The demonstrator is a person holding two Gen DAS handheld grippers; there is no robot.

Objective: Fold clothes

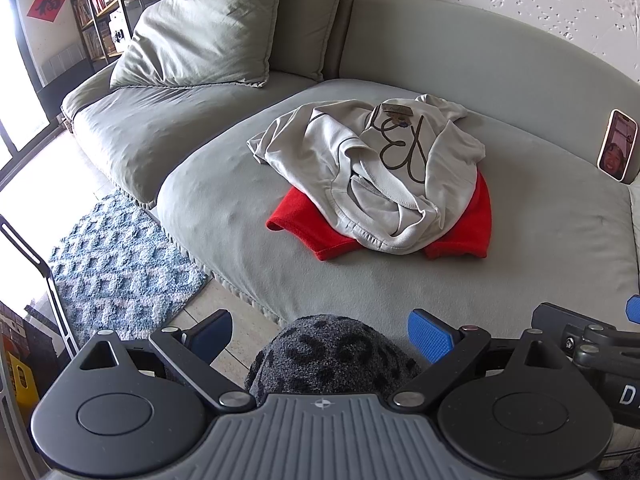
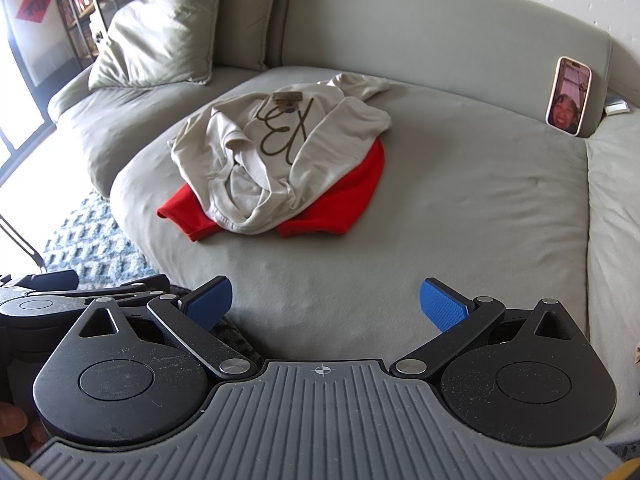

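A crumpled beige sweatshirt (image 1: 372, 168) (image 2: 276, 148) with dark looping lettering and a cardboard tag lies heaped on a red garment (image 1: 320, 228) (image 2: 340, 204) in the middle of the grey-green sofa seat (image 1: 280, 280) (image 2: 460, 208). My left gripper (image 1: 322, 338) is held back at the seat's front edge, open, nothing between its blue pads. My right gripper (image 2: 326, 302) hovers over the front of the seat, also open and well short of the clothes. The right gripper's body shows at the right edge of the left wrist view, and the left gripper's at the left of the right wrist view.
A phone (image 1: 618, 146) (image 2: 569, 96) with a lit screen leans against the backrest at the right. A large cushion (image 1: 208, 28) (image 2: 160, 28) stands at the back left. A blue patterned rug (image 1: 116, 264) covers the floor left. A dark spotted fuzzy fabric (image 1: 332, 356) sits under my left gripper.
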